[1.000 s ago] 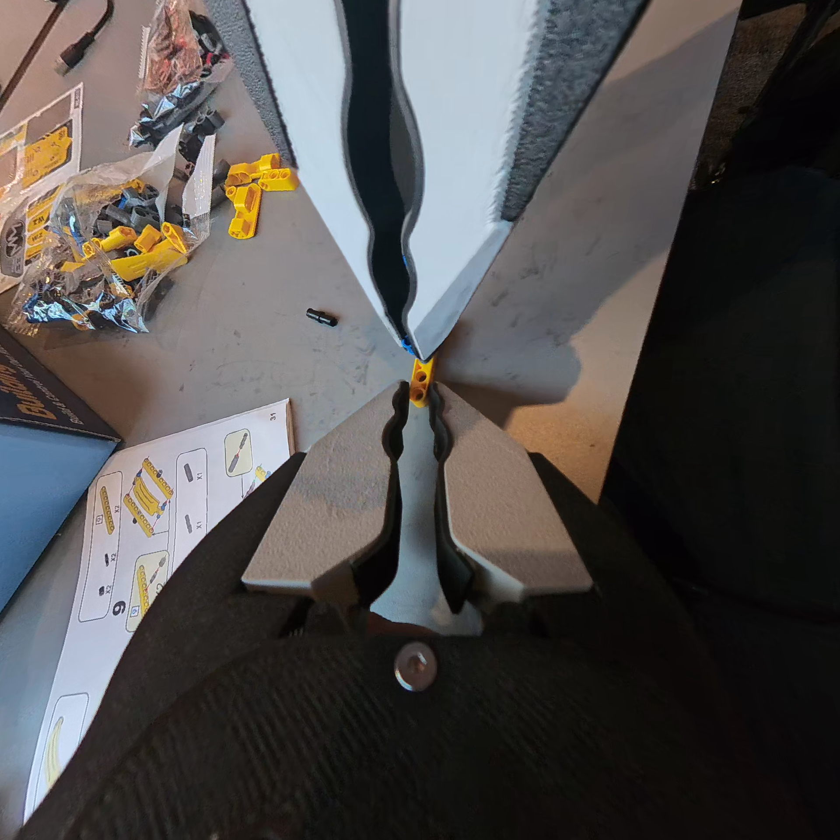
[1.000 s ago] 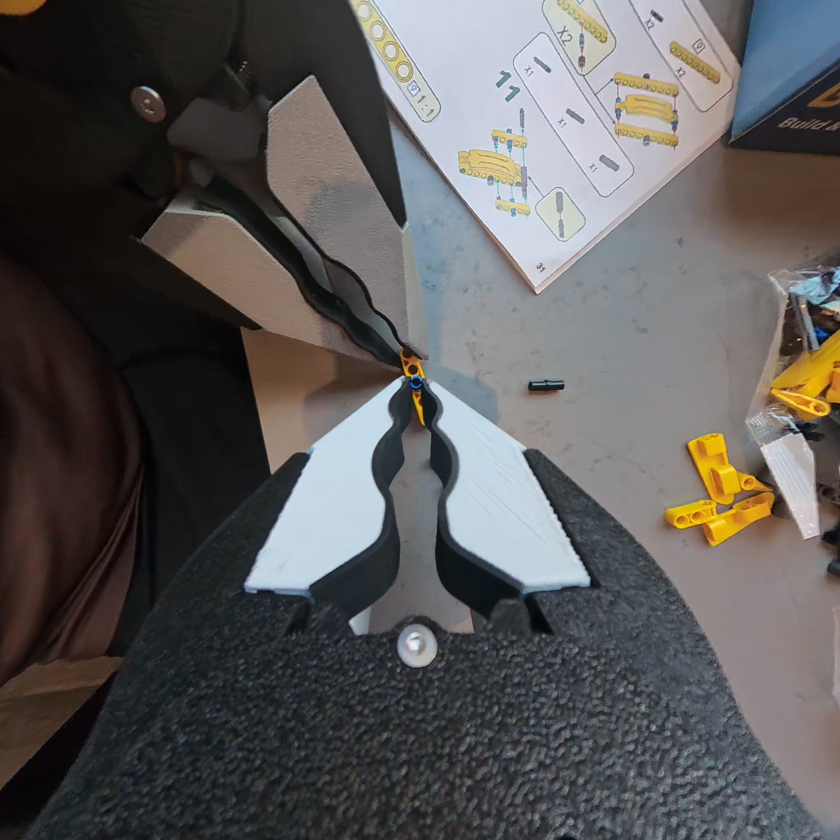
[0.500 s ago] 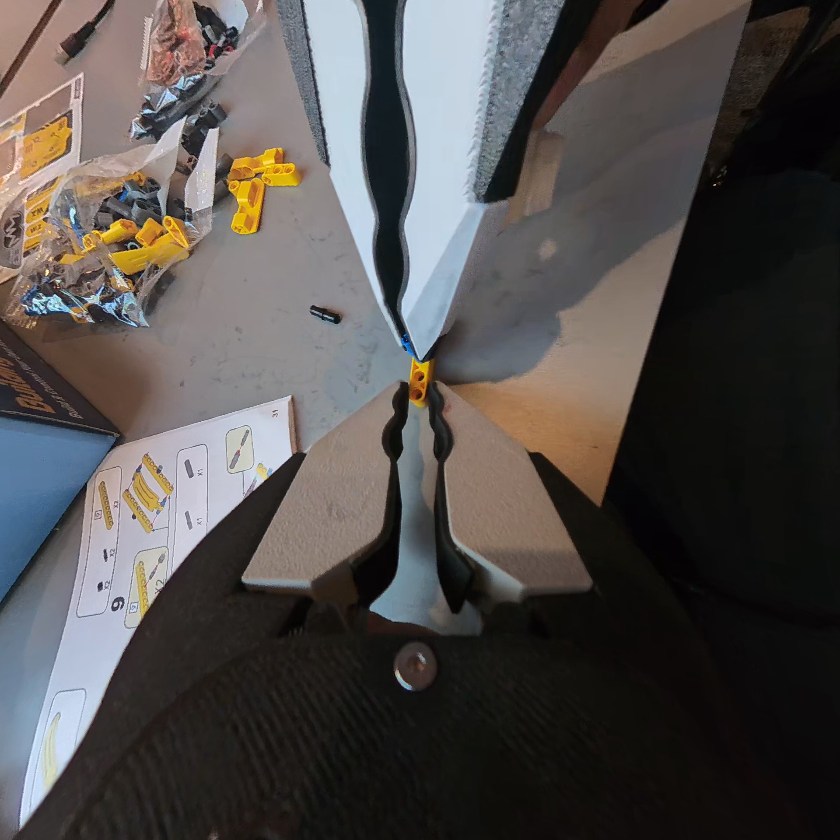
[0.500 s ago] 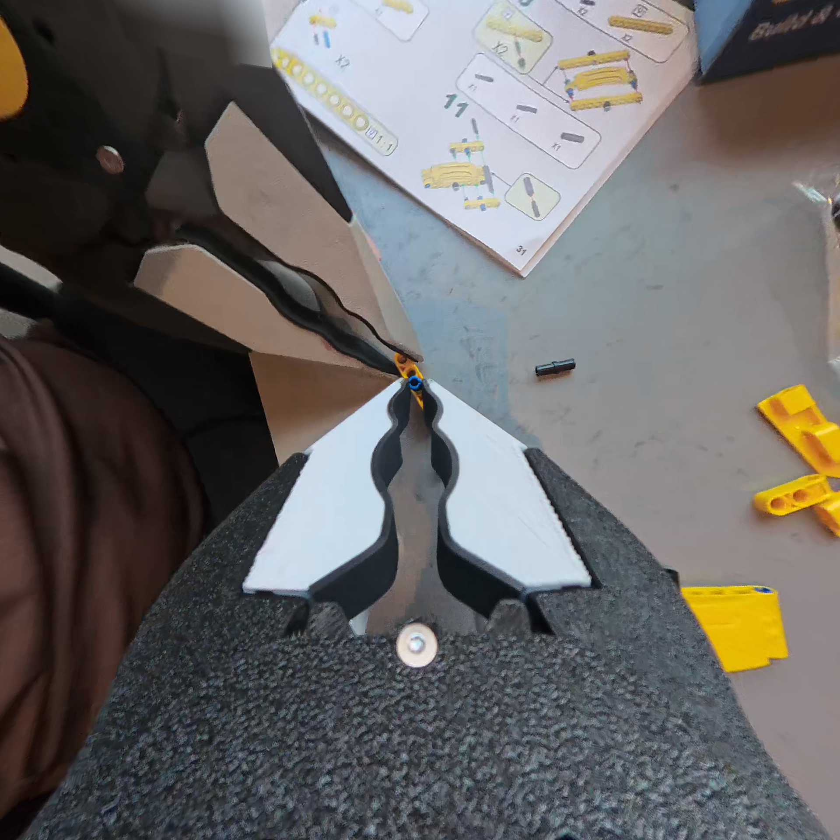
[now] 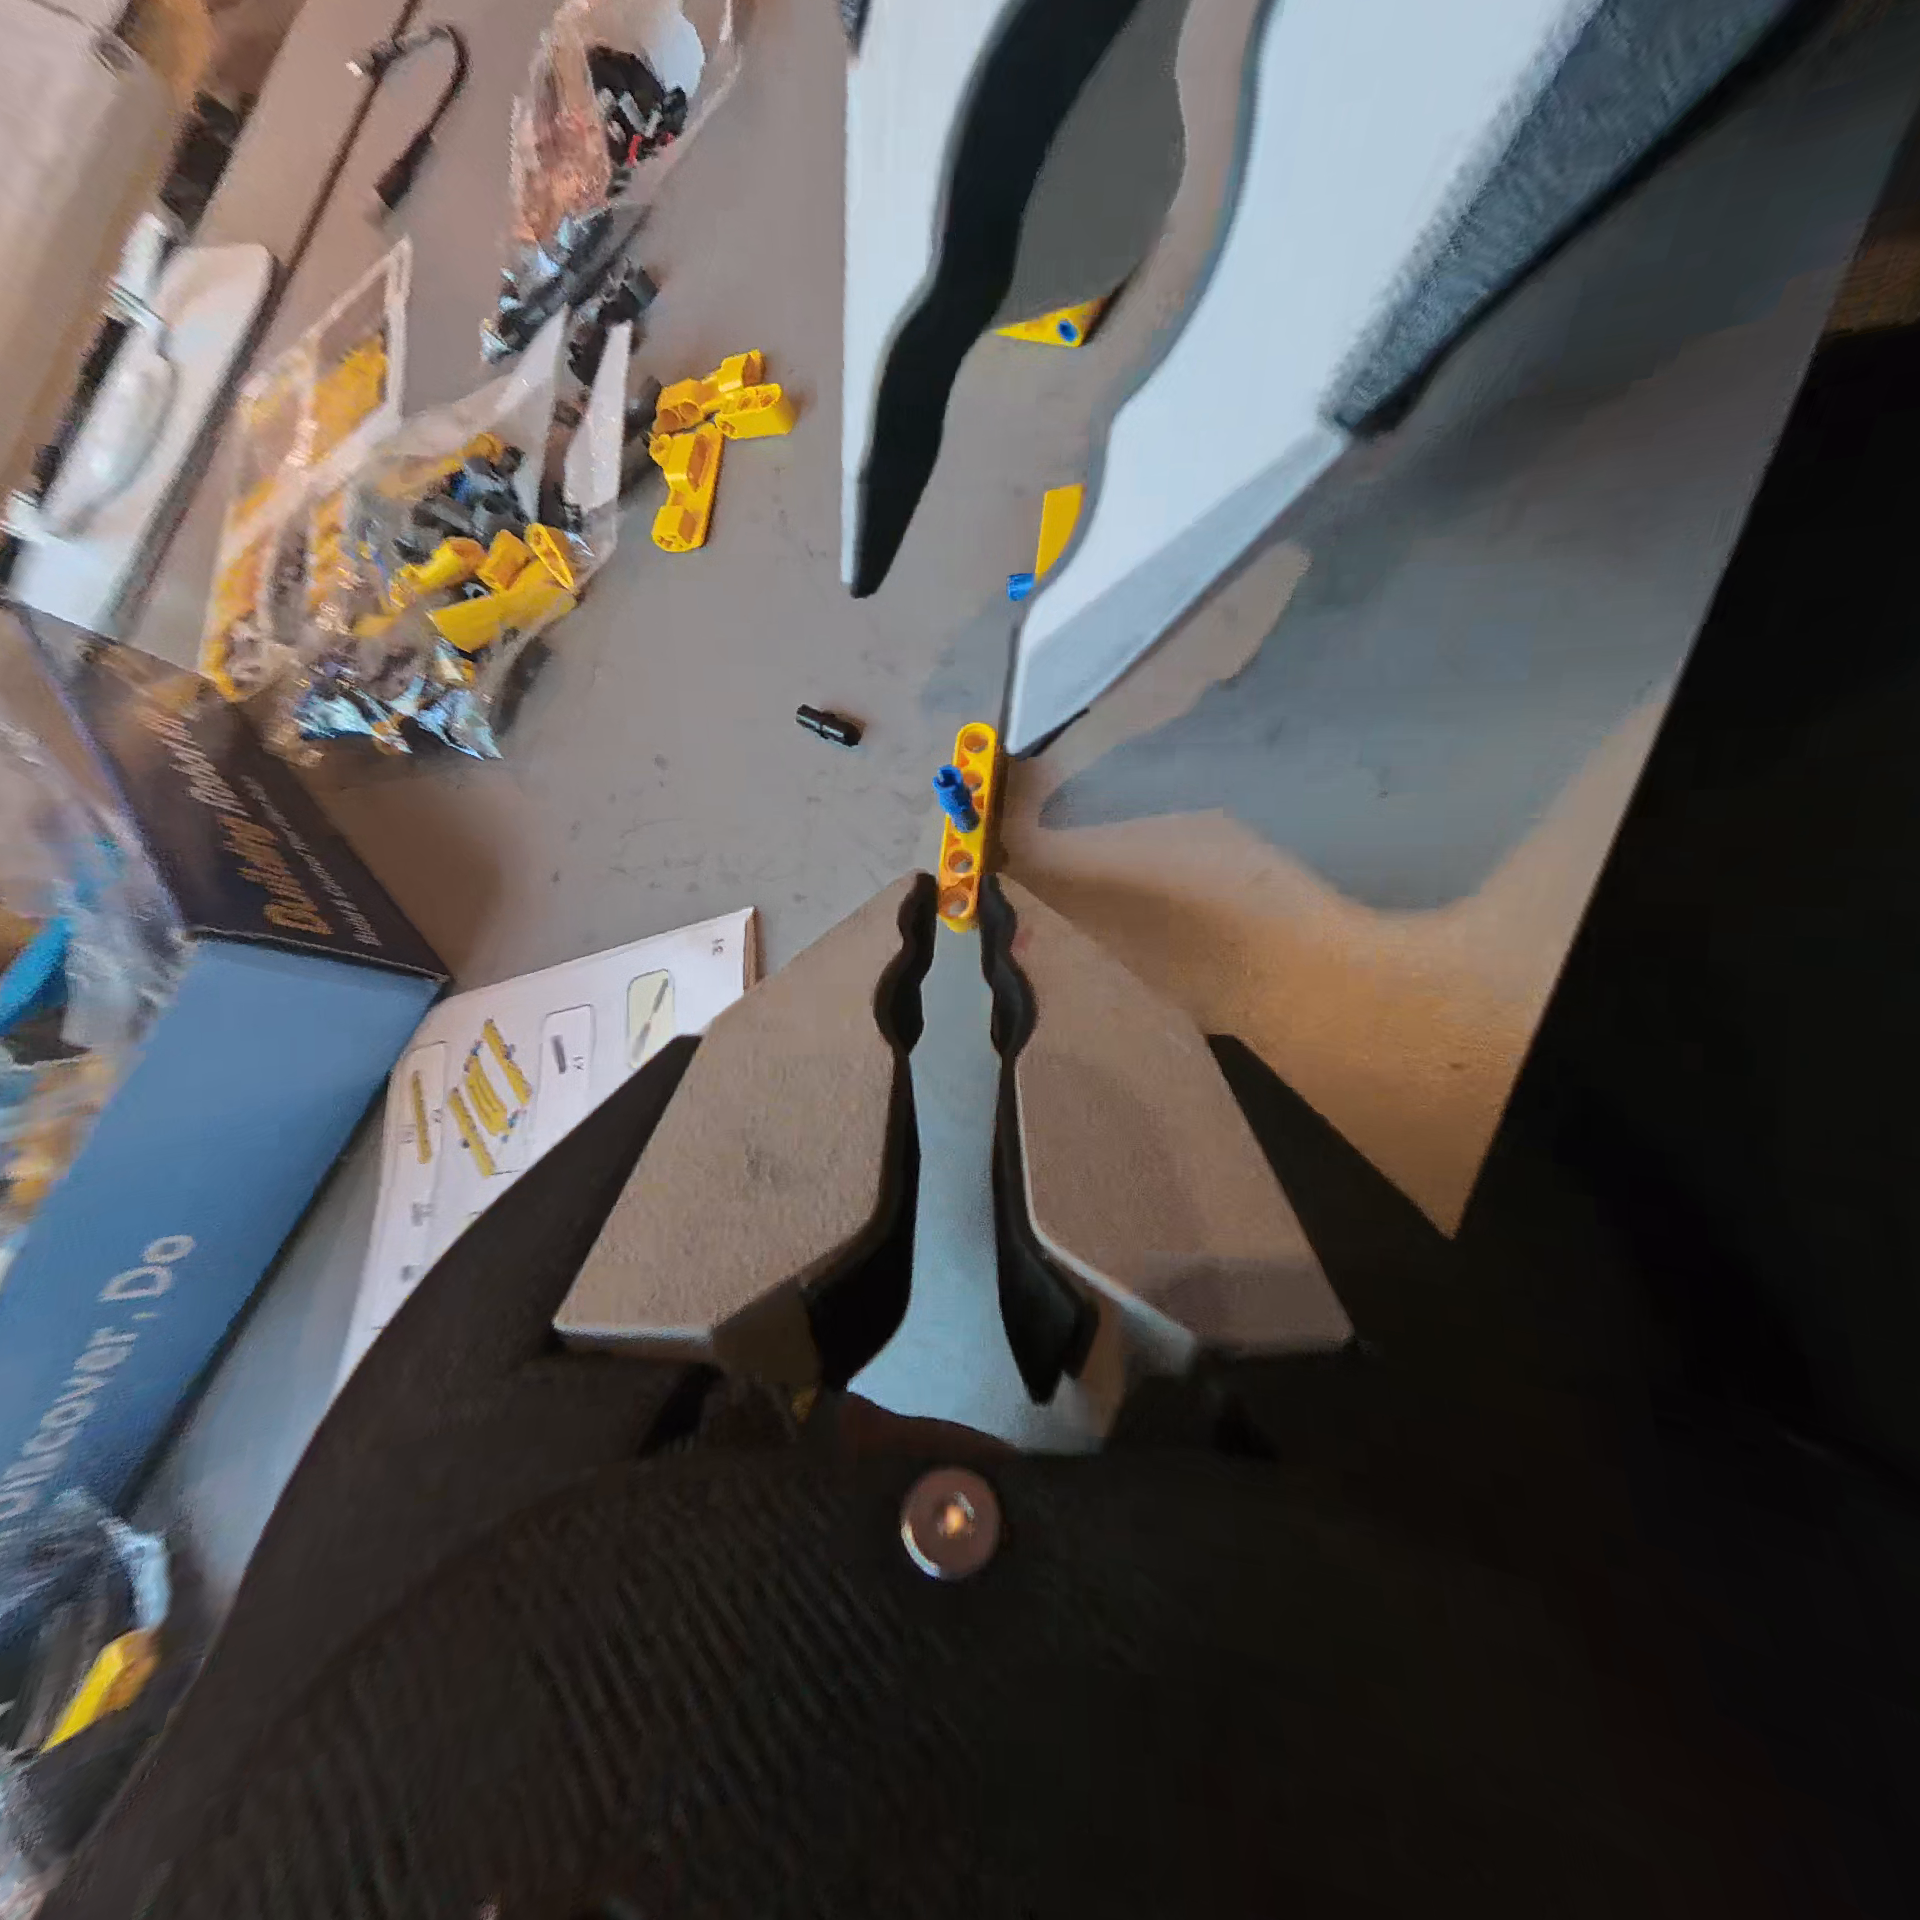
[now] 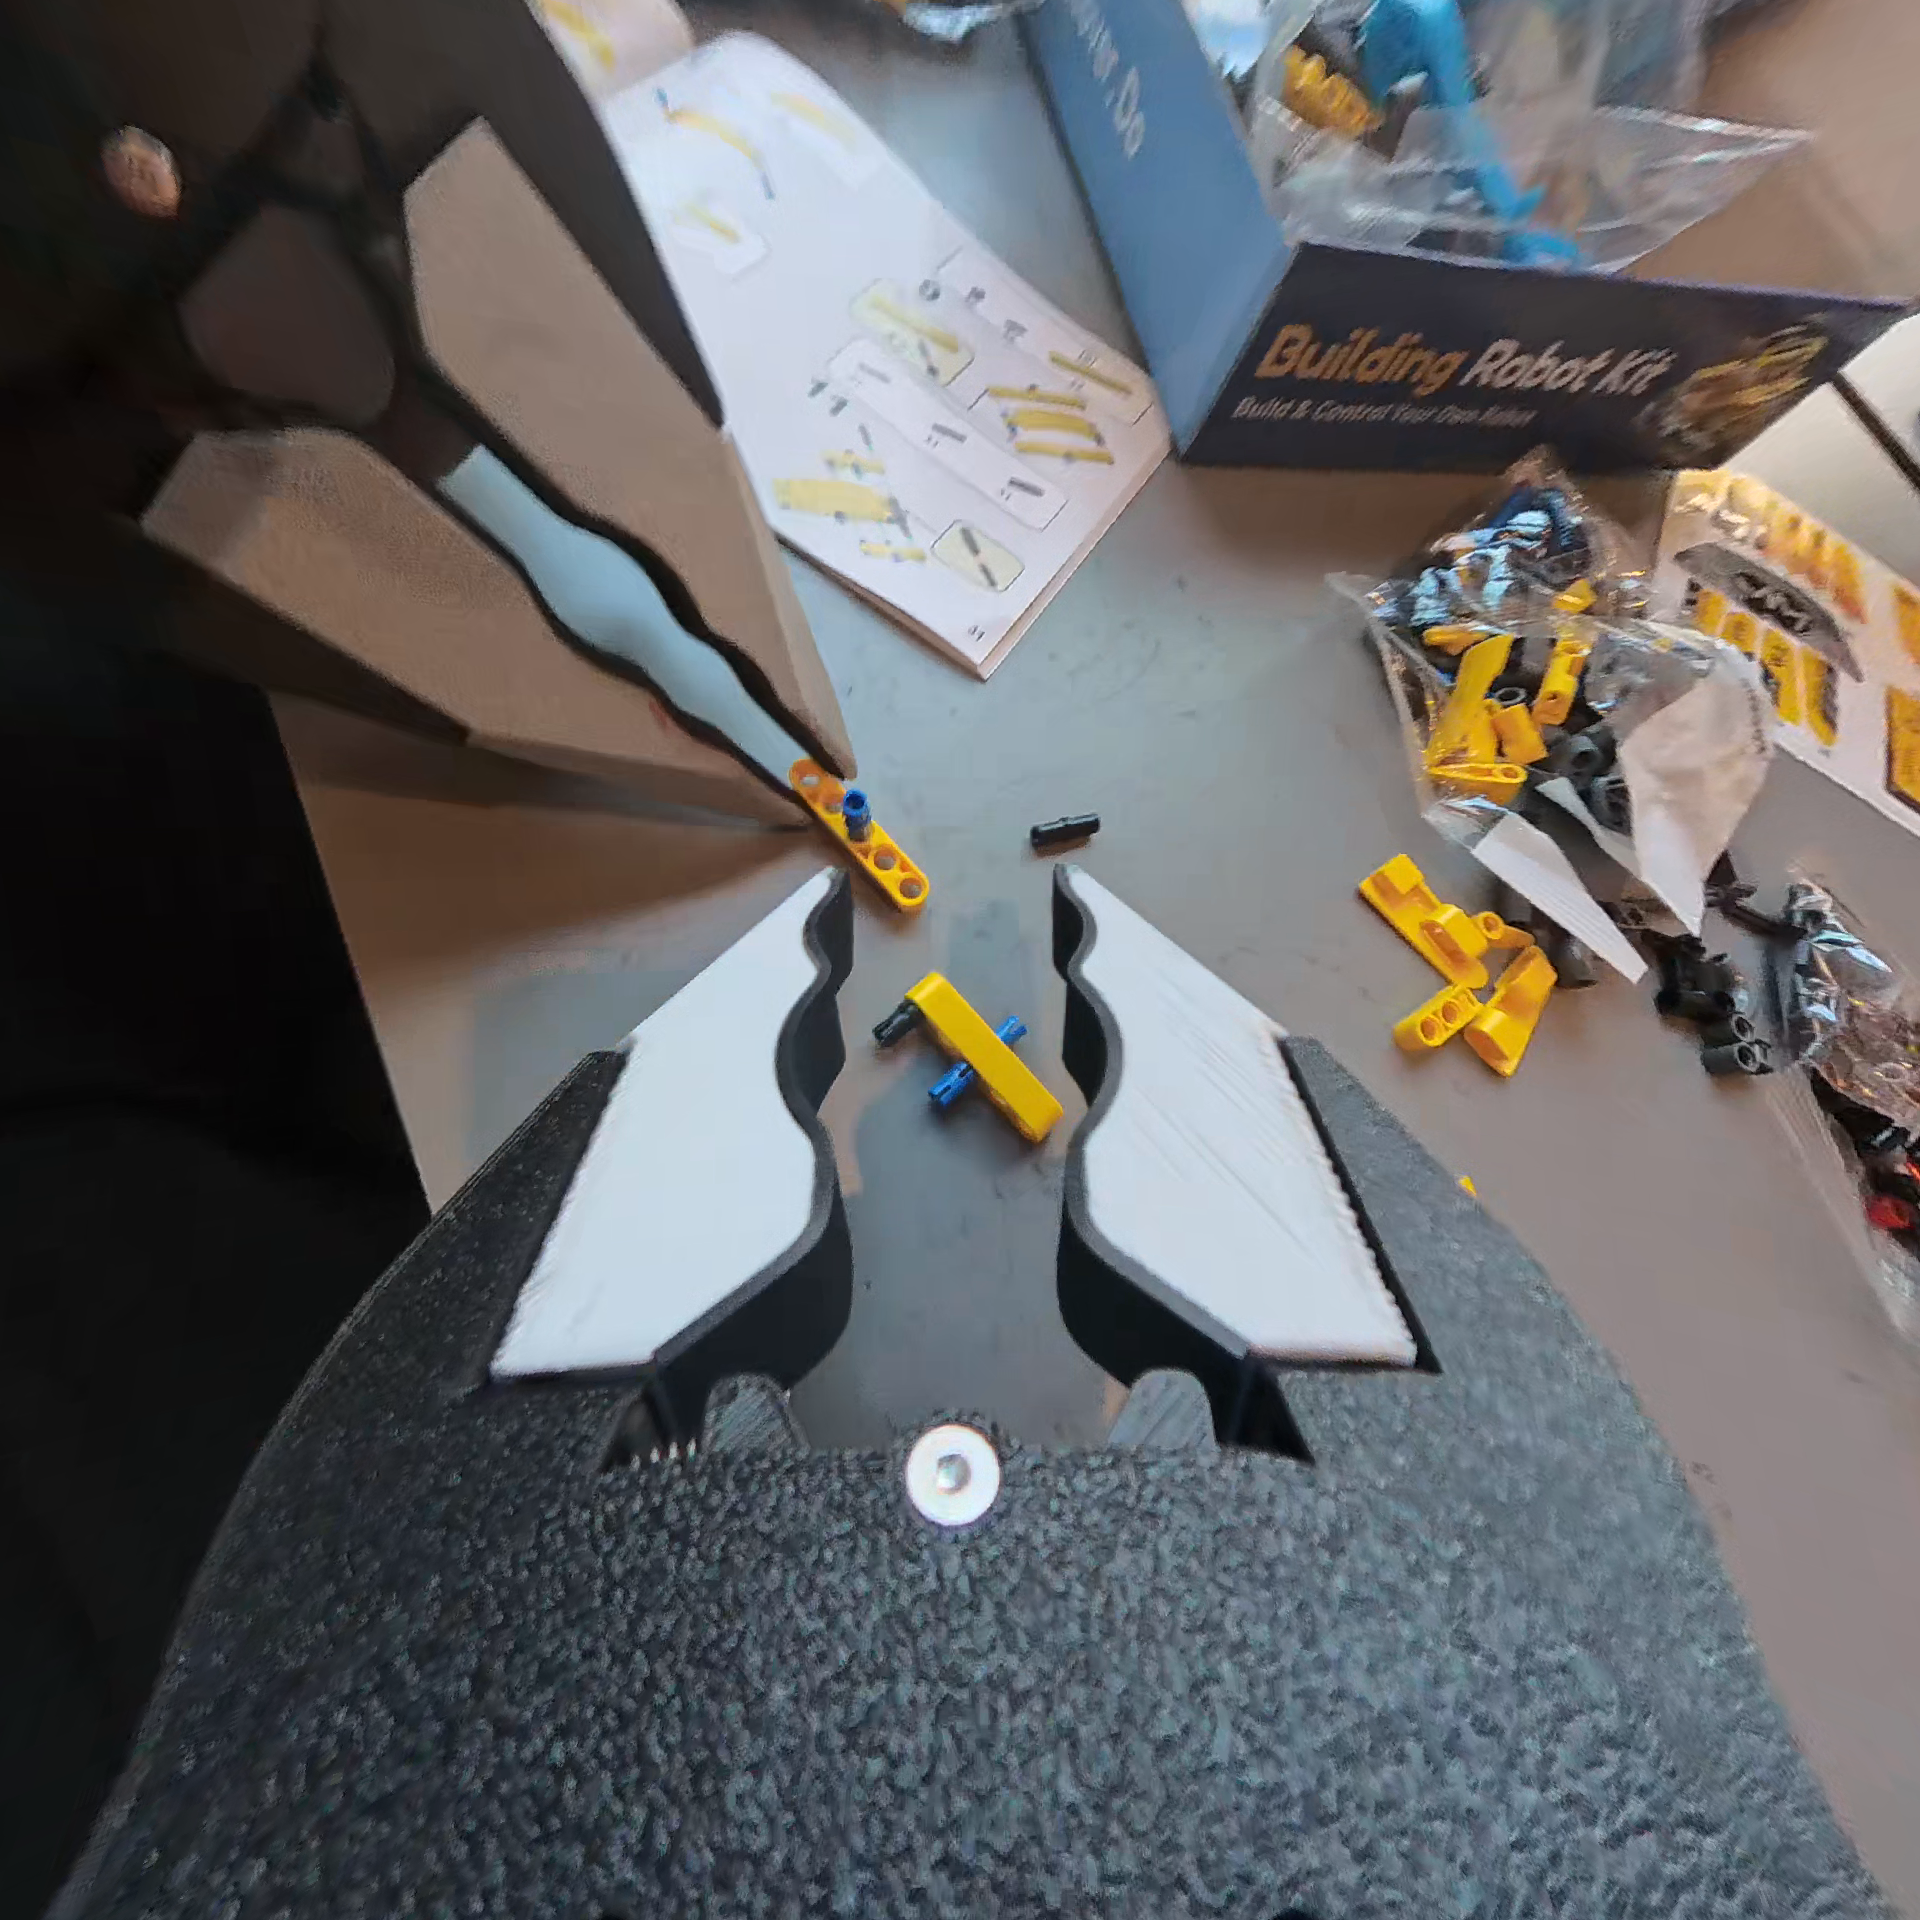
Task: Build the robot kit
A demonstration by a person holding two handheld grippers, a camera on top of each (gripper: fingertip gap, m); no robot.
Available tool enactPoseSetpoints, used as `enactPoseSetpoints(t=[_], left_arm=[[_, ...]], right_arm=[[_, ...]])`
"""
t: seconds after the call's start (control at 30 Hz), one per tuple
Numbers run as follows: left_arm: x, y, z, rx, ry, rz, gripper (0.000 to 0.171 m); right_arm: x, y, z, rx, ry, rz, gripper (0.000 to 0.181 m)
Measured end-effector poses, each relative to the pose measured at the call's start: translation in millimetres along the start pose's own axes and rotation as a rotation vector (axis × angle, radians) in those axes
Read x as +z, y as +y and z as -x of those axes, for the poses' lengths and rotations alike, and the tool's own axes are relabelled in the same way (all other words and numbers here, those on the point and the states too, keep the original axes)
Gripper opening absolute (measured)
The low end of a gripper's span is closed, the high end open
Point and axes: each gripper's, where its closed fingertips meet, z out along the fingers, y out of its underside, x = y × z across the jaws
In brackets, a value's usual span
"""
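Observation:
My left gripper (image 5: pixel 956 899) is shut on one end of a thin yellow beam (image 5: pixel 966 826) with holes, held just above the grey table (image 5: pixel 675 790). A blue pin (image 5: pixel 956 795) sits in one hole. My right gripper (image 6: pixel 948 883) is open and empty, its white fingers (image 6: pixel 727 1091) apart just short of the beam (image 6: pixel 878 857). Between them, on the table, lies a second yellow beam (image 6: pixel 987 1055) with blue and black pins in it. A loose black pin (image 6: pixel 1065 829) lies just beyond the right fingertip. In the left wrist view the right gripper (image 5: pixel 940 660) shows opposite, open.
An instruction booklet (image 6: pixel 914 416) and a blue box (image 6: pixel 1455 364) lie beyond. An open bag of yellow and black parts (image 6: pixel 1538 707) and loose yellow pieces (image 6: pixel 1455 966) are to the right. The table edge (image 6: pixel 343 935) runs along the left, with dark cloth past it. Both grippers' tips are close together, under 4 cm apart. The loose black pin (image 6: pixel 1065 829) sits 4 cm or so from the ends of my right fingers. Seen from the left wrist view (image 5: pixel 825 725) as well.
My right gripper has opened, let go of the yellow beam and drawn back. The blue pin stays in the beam. My left gripper still holds the beam.

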Motion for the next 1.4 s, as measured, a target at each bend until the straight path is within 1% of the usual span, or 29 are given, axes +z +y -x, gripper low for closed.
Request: enactPoseSetpoints(t=[0.07,0.13,0.3,0.4,0.5,0.57,0.67,0.77,0.97,1.03,1.23,1.33,1.4], left_arm=[[1,-2,1,0.105,-0.101,-0.001,0.005],[1,-6,2,0.204,-0.191,-0.012,0.005],[-1,-15,6,0.369,-0.347,-0.057,0.006],[-4,-19,9,0.415,-0.409,-0.086,0.006],[2,-13,6,0.447,-0.398,-0.042,0.006],[2,-13,7,0.449,-0.406,-0.035,0.006],[3,-11,10,0.398,-0.380,-0.025,0.006],[2,-7,12,0.314,-0.323,-0.009,0.005],[-1,6,9,0.013,-0.094,0.039,0.005],[-1,9,10,-0.061,-0.050,0.043,0.005],[-4,12,10,-0.184,0.026,0.045,0.005],[-5,13,8,-0.264,0.088,0.042,0.005],[-6,13,7,-0.304,0.122,0.037,0.008]], right_arm=[[-4,-5,-3,0.023,0.014,-0.044,0.039],[-8,-8,-3,0.040,-0.004,-0.075,0.041],[-18,-13,-8,0.143,-0.049,-0.157,0.041],[-24,-17,-13,0.209,-0.075,-0.208,0.041],[-27,-19,-15,0.221,-0.079,-0.236,0.036],[-26,-18,-14,0.218,-0.086,-0.231,0.036],[-24,-17,-12,0.203,-0.090,-0.216,0.036],[-21,-15,-13,0.205,-0.087,-0.202,0.036],[-17,-12,-19,0.250,-0.107,-0.186,0.036],[-17,-11,-21,0.256,-0.104,-0.183,0.036],[-13,-9,-22,0.271,-0.122,-0.158,0.036],[-10,-6,-23,0.280,-0.142,-0.139,0.029],[-6,-3,-29,0.281,-0.129,-0.120,0.026]])
